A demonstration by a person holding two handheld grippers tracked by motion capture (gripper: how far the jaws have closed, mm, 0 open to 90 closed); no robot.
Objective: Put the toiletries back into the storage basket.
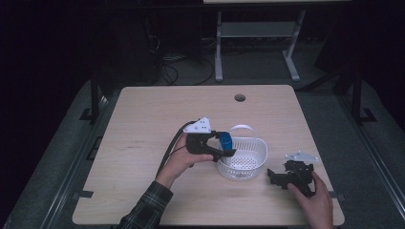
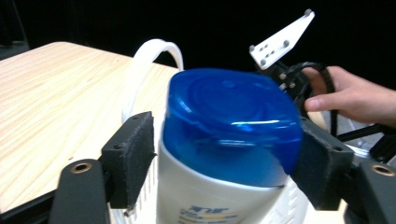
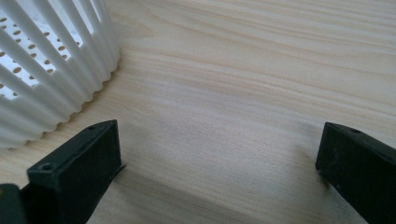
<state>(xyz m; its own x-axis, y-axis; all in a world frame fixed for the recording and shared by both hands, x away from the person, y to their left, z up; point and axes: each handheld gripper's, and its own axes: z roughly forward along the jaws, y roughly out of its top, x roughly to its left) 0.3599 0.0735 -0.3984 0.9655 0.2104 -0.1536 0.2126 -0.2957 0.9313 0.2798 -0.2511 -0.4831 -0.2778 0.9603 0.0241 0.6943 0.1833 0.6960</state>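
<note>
Right, nearest the camera in the high view: right gripper (image 1: 286,179) sits low on the table (image 1: 143,124) at lower right of the frame, just right of the white basket (image 1: 258,160), hand on it. In the right gripper view its jaws stand wide apart with bare wood between them, nothing held; basket wall (image 3: 56,70) at upper left of that frame, near the left jaw but not touching.

Next out, centre of the high view: left gripper (image 1: 224,145) reaches in from the left over the basket's left rim, carrying the bottle (image 1: 224,140), white body with a blue cap. Left gripper view: bottle (image 2: 229,140) is dead centre between the pads. Right pad looks to be against the cap; left pad (image 2: 133,154) shows a thin gap at the bottle's side. Jaws stand near full width, so my read is the grip is slack or letting go, not a firm clamp.

Basket handle (image 2: 149,60) arcs up behind the bottle; the right hand (image 2: 350,95) is further off at right.

Progress, as a judgement: bottle is brought to the basket, at or just inside its left rim; can't tell if its base rests on the basket floor. Left to do: finish the release, back the left gripper out.

Far edge: cable hole (image 1: 239,98) in the table, desk legs beyond.
</note>
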